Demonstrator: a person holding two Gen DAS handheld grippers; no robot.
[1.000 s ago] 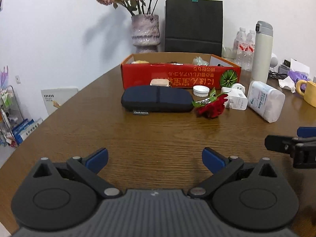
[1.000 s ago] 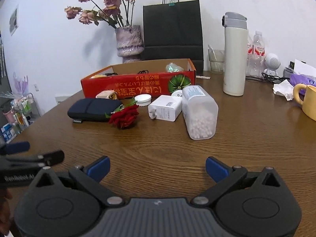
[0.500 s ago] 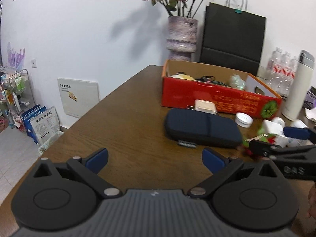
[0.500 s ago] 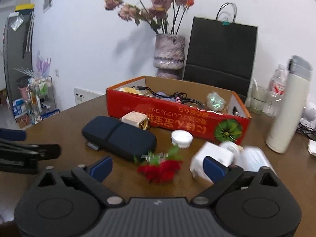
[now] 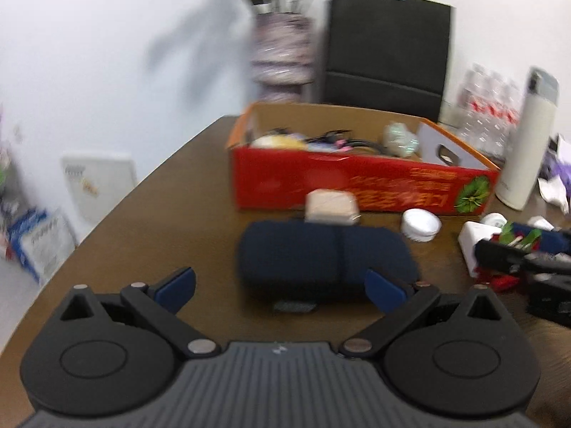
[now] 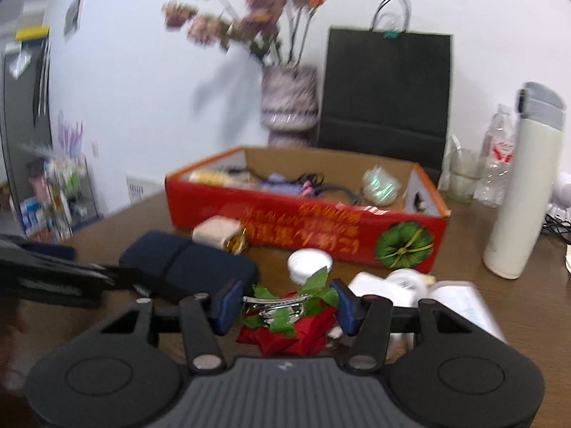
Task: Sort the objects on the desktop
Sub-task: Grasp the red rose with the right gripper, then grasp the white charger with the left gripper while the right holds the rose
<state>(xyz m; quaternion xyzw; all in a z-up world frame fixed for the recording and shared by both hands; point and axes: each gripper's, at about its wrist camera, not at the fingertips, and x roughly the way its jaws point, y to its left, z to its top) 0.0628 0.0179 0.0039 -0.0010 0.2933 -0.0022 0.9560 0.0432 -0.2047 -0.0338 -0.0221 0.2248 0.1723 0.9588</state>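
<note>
A red cardboard box (image 5: 360, 185) (image 6: 307, 214) stands at the back of the brown table and holds cables and small items. A dark blue case (image 5: 324, 256) (image 6: 185, 267) lies in front of it. My left gripper (image 5: 280, 285) is open, its fingers either side of the case's near edge. My right gripper (image 6: 285, 306) is open around a red rose hair clip (image 6: 289, 324) with green leaves; the pads stand just off its sides. A beige block (image 5: 330, 205) (image 6: 217, 230), a white lid (image 5: 419, 226) (image 6: 308, 262) and a white charger (image 6: 371, 287) lie nearby.
A white thermos (image 5: 528, 139) (image 6: 521, 185) stands right of the box. A vase of dried flowers (image 6: 287, 103) and a black paper bag (image 5: 387, 53) (image 6: 387, 92) stand behind it. Water bottles (image 5: 489, 114) are at the far right. The table edge (image 5: 107, 221) curves away at left.
Both grippers have moved forward and lower. The left one has come up to the dark case. The right one has narrowed and now brackets the rose clip.
</note>
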